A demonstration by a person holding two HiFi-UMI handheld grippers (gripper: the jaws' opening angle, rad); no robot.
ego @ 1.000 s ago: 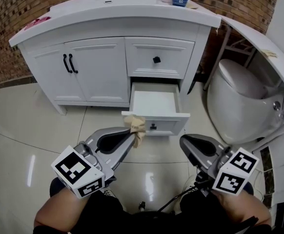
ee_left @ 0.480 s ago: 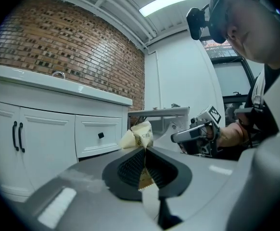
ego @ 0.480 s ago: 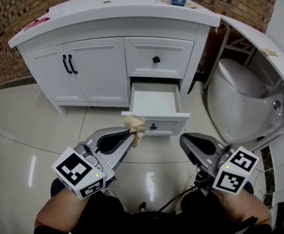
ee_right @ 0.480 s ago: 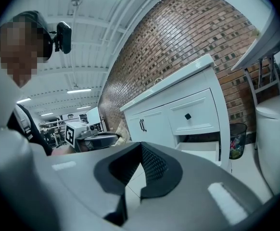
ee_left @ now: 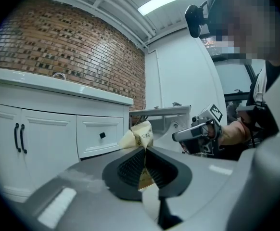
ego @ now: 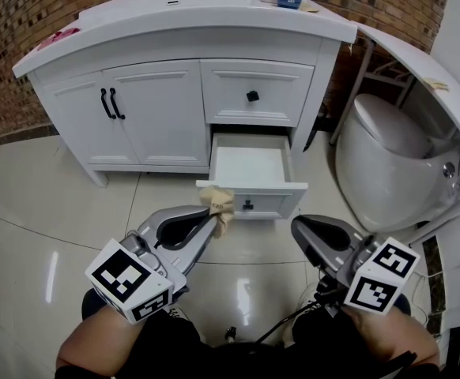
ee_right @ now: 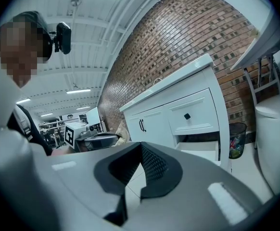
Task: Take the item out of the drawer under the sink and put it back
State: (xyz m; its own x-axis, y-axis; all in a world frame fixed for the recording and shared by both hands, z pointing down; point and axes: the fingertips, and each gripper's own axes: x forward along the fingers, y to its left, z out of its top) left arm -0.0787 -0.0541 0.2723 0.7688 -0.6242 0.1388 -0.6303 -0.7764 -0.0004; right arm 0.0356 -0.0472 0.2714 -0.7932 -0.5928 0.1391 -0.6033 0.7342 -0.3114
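One packet, one grip point: the left gripper (ee_left: 144, 152) has its jaws nearly closed on the lower edge of a small crumpled tan packet (ee_left: 139, 136), and most of the packet sticks out past the tips. In the head view it sits outside the open lower drawer (ego: 273, 204), just in front of the front panel's left corner and above the tiled floor (ego: 72, 212). What shows of the drawer's inside looks bare, so I'd say the take-out is done and the put-back is pending. The right gripper (ego: 299, 229) has its pads pressed together on nothing and is parked low, to the right of the drawer and clear of it. Main risk is the shallow pinch: a crinkly wrapper held by an edge can slide out during the move and land on the floor. Second, the packet's loose upper part could snag the front panel's top edge if the approach is too low. Third, the closed upper drawer (ego: 254, 95) overhangs the rear of the opening, so headroom is tight, and bumping the panel could push the drawer shut.
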